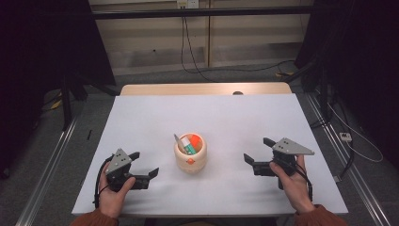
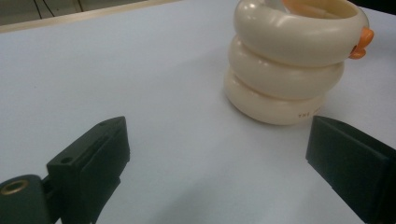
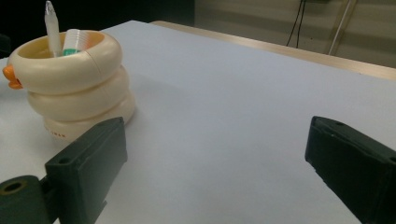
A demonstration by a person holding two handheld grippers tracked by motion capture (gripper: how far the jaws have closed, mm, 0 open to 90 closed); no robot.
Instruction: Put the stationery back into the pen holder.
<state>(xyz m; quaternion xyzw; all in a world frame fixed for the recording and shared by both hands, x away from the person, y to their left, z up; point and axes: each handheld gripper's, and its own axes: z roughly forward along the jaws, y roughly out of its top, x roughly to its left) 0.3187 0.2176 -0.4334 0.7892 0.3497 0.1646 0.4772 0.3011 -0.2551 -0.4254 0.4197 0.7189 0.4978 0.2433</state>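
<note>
A cream ringed pen holder (image 1: 190,155) with an orange knob stands near the middle front of the white table (image 1: 207,117). It holds a white pen (image 1: 179,142) and a green-and-white marker (image 1: 188,147). My left gripper (image 1: 144,165) rests on the table to the holder's left, open, nothing between its jaws. My right gripper (image 1: 258,149) sits to the holder's right, also open and empty. In the left gripper view the holder (image 2: 289,60) stands ahead at the right, beyond the gripper (image 2: 217,158). The right gripper view has the holder (image 3: 72,84) at the left, with the pen (image 3: 51,28) sticking up.
A wooden strip (image 1: 204,89) runs along the table's far edge. Cables (image 1: 197,61) trail over the floor behind it. Metal rails (image 1: 47,165) flank the table on both sides. Bare white tabletop stretches beyond the holder.
</note>
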